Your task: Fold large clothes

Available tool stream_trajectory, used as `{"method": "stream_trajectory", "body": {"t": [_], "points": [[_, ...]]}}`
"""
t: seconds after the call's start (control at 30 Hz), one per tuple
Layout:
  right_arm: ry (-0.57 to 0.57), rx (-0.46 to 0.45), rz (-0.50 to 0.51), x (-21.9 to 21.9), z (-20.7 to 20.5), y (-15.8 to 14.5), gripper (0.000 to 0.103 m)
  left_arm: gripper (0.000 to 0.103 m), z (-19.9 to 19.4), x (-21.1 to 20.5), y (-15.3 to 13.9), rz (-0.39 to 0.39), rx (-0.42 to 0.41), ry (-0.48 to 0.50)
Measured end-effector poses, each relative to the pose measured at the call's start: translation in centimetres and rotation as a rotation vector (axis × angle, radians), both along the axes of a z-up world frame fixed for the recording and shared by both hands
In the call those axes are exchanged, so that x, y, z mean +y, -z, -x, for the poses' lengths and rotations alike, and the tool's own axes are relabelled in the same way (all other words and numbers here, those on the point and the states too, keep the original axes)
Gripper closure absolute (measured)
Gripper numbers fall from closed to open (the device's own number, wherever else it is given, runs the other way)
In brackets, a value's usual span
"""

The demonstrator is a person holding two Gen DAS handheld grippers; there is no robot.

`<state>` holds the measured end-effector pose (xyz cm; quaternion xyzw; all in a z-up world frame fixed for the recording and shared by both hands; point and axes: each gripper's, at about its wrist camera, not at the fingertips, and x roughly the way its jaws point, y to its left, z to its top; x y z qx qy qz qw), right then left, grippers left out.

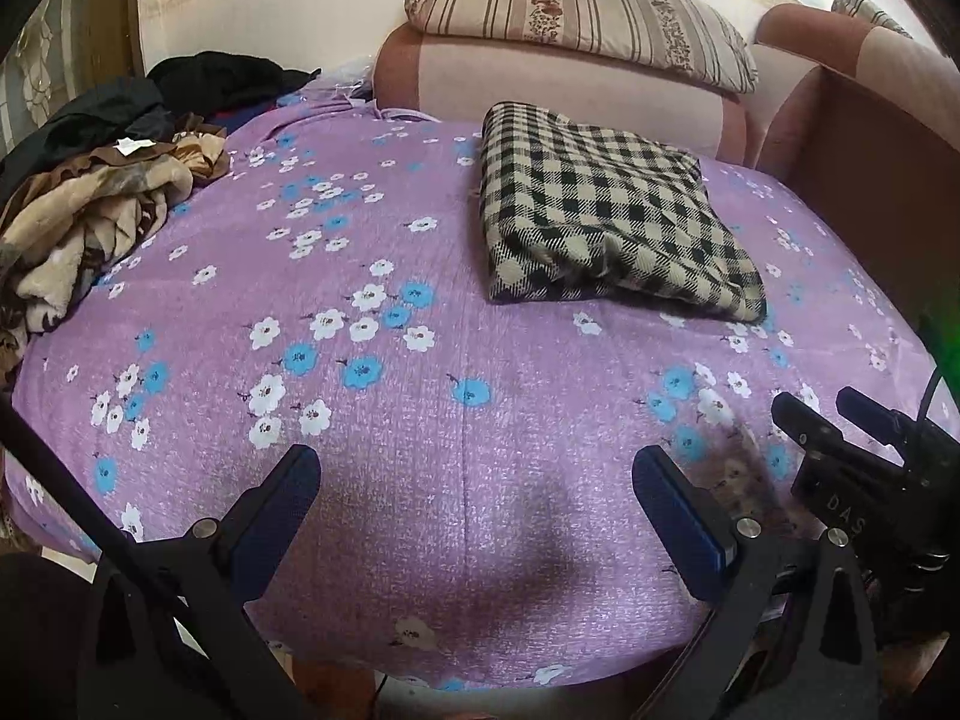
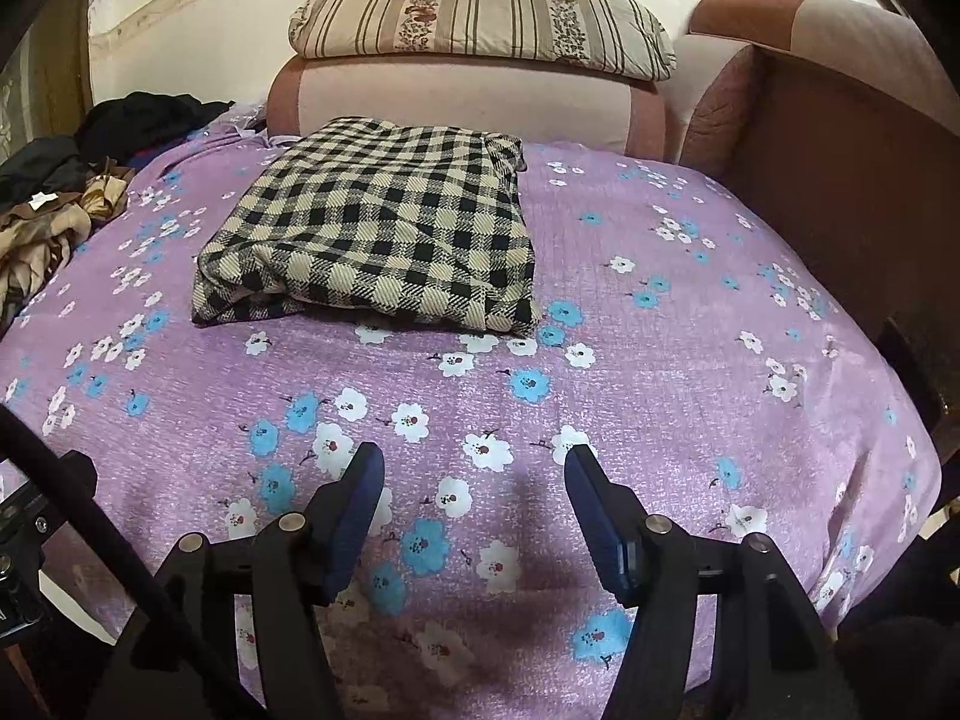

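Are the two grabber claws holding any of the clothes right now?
No. The left gripper and right gripper are both open over the purple sheet, holding nothing. The folded checked cloth lies untouched.

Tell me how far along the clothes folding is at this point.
Done: one checked garment lies folded in a neat rectangle on the purple flowered sheet. In hand: nothing; the left claw and right claw both stand open over bare sheet, apart from the garment. Left: a heap of unfolded clothes, beige, brown and black, sits at the sheet's left edge, untouched.
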<state>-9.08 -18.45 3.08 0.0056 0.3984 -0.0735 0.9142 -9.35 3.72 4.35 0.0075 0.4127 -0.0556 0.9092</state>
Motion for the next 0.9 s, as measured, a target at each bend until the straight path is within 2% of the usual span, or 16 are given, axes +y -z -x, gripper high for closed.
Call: {"method": "stream_trajectory", "body": {"t": [0.9], "points": [[0.012,0.028,0.123,0.98,-0.44,0.58,0.032,0.0,-0.14,-0.13,0.99,-0.018,0.027,-0.001]]}}
